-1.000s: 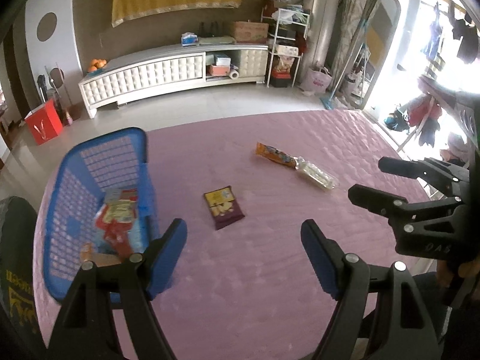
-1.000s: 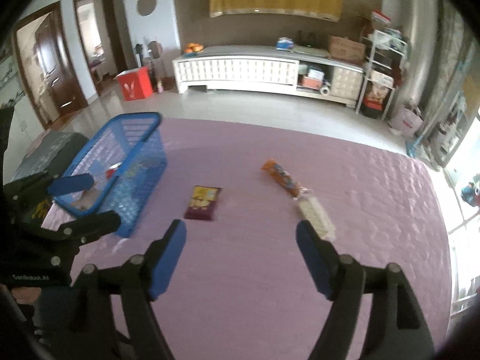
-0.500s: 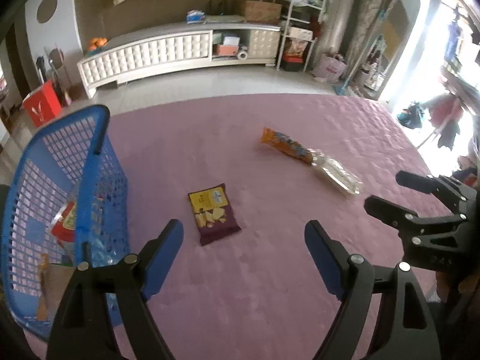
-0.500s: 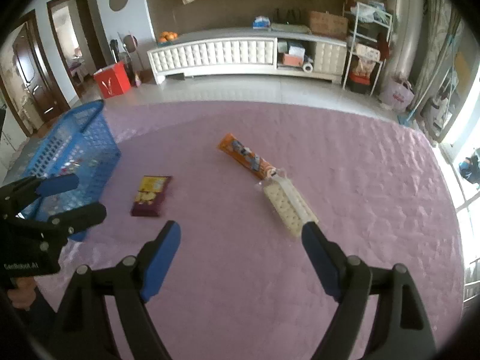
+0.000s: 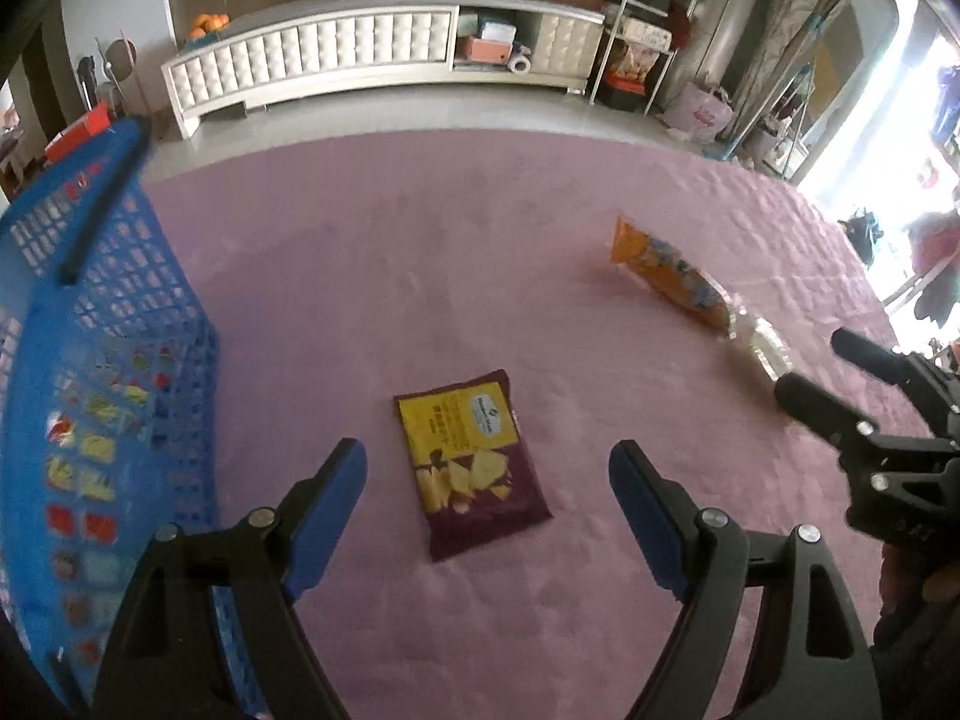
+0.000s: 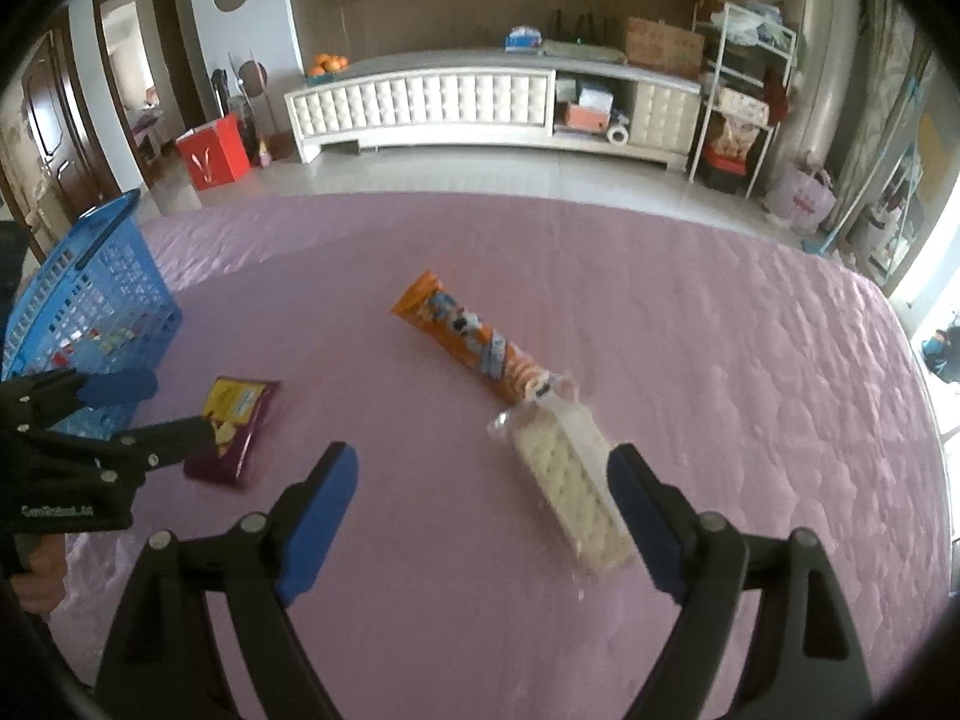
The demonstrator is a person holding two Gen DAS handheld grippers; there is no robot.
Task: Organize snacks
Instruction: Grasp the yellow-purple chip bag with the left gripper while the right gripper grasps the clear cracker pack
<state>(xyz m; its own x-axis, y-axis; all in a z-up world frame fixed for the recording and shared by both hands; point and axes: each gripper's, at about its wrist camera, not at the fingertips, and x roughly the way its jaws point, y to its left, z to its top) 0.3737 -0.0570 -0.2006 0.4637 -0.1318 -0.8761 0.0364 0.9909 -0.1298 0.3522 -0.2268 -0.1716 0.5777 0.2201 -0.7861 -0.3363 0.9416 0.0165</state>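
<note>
A purple and yellow chip bag (image 5: 474, 468) lies flat on the pink mattress (image 5: 420, 276); my open left gripper (image 5: 486, 474) hovers just above and straddles it. An orange biscuit tube (image 6: 462, 336) and a clear pack of white crackers (image 6: 570, 480) lie end to end. My open right gripper (image 6: 480, 480) is low over the mattress, its right finger beside the cracker pack. The blue basket (image 5: 90, 360) at the left holds several snack packs. The chip bag also shows in the right wrist view (image 6: 240, 426), as does the basket (image 6: 90, 300).
The pink mattress ends at a tiled floor. Beyond stand a long white cabinet (image 6: 492, 102), a red box (image 6: 213, 156), a wire shelf rack (image 6: 744, 102) and a doorway at the left. Bright windows and hanging clothes are at the right.
Both grippers have moved forward and down toward the mattress. The left one has closed in on the chip bag; the right one has come up to the cracker pack. Both stay open.
</note>
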